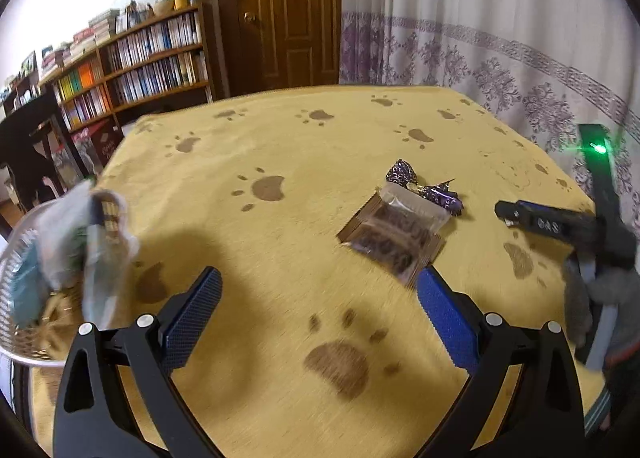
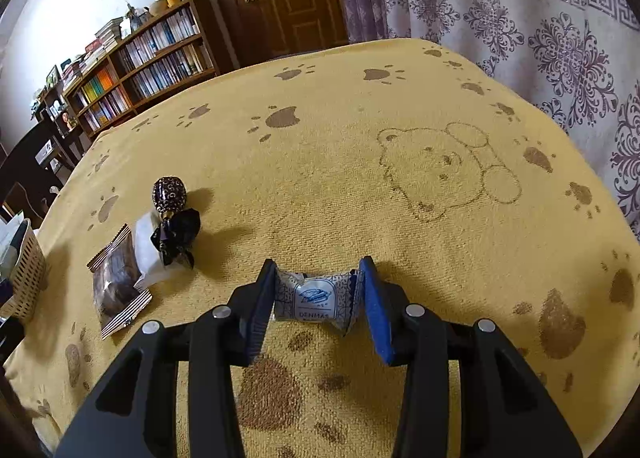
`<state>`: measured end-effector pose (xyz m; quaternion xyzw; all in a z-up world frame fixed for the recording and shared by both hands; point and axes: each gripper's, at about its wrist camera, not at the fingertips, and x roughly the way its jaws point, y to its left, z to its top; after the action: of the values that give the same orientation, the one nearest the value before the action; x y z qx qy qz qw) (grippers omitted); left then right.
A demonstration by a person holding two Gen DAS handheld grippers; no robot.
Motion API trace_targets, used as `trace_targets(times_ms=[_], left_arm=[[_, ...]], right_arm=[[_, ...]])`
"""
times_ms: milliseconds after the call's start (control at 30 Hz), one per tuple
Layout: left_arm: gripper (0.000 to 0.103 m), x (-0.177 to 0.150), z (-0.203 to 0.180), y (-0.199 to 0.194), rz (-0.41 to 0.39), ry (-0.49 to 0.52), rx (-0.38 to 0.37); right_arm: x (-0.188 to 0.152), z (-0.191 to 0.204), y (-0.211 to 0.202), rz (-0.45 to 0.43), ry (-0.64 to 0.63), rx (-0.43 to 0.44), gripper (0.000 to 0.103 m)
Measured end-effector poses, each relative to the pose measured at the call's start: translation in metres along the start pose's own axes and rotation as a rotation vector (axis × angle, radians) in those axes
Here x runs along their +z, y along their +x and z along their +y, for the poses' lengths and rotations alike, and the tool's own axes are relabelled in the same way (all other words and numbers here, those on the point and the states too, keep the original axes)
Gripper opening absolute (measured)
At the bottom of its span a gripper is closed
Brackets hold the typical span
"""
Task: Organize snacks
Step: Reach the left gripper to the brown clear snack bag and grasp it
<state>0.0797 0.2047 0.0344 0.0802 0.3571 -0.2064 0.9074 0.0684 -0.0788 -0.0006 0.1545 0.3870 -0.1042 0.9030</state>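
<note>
Right gripper [image 2: 318, 298]: fingers clamped on a white wrapped candy [image 2: 316, 298], held just above the yellow paw-print cloth [image 2: 360, 138]. Left gripper [image 1: 320, 298]: fingers spread wide, empty. Brown cookie packet [image 1: 394, 236] and purple-wrapped candy [image 1: 424, 186] lie touching on the cloth. White basket [image 1: 24, 342] at left holds snacks.

One word reads clearly

The white-and-blue wrapped candy [image 2: 316, 300] bears "DENMAS" under a small blue emblem; lettering on the dark box [image 1: 105, 144] by the bookshelf [image 1: 132, 62] is too blurred to read.
</note>
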Motion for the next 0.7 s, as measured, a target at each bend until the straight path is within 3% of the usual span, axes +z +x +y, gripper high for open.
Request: trace_targets(times_ms=[233,400,567,700], left_arm=[[0.099,0.02,-0.016,0.059,0.085,-0.064,0.065],[0.099,0.034,-0.019,0.088,0.126,-0.136,0.071],[0.099,0.038,-0.021,0.101,0.14,-0.177,0.073],[0.099,0.033,-0.023,0.094,0.137,-0.135,0.094]], right_arm=[[0.0,-0.002,0.0,0.002,0.007,0.045,0.043],[-0.001,-0.004,0.0,-0.001,0.018,0.063,0.043],[-0.001,-0.004,0.0,-0.001,0.019,0.064,0.043],[-0.001,-0.004,0.0,-0.001,0.02,0.064,0.043]])
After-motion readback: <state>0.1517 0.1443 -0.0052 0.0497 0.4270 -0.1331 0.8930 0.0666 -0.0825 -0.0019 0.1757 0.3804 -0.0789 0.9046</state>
